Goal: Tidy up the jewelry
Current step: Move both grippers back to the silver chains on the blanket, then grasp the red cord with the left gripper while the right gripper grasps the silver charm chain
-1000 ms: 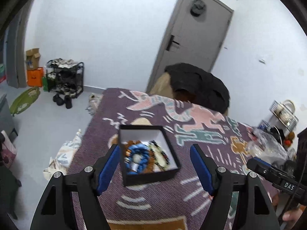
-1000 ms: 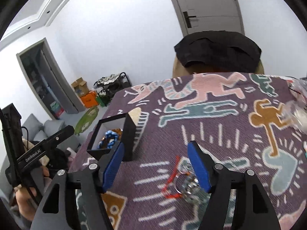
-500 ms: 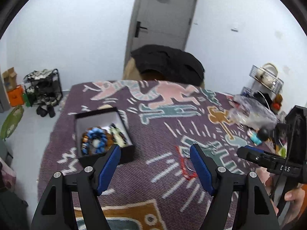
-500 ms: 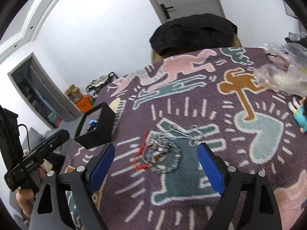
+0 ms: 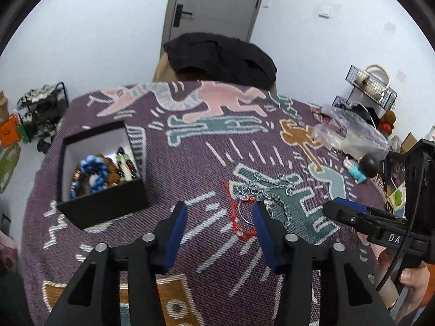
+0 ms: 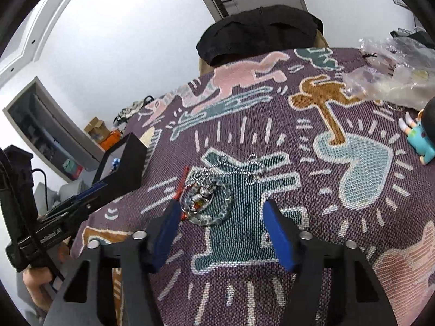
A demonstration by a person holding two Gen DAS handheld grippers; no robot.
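Left gripper (image 5: 220,212) and right gripper (image 6: 221,212), both with jaws apart and closing on nothing, hang over a patterned purple cloth (image 5: 190,163). A heap of silver chains (image 6: 209,198) with a red cord bracelet (image 5: 239,217) lies loose mid-cloth, just ahead of both grippers. The open black box (image 5: 103,203) of beaded bracelets (image 5: 95,172) stands near the cloth's left edge, well apart from the heap.

Both claws (image 5: 219,214) (image 6: 221,212) downtilted, closing, empty.
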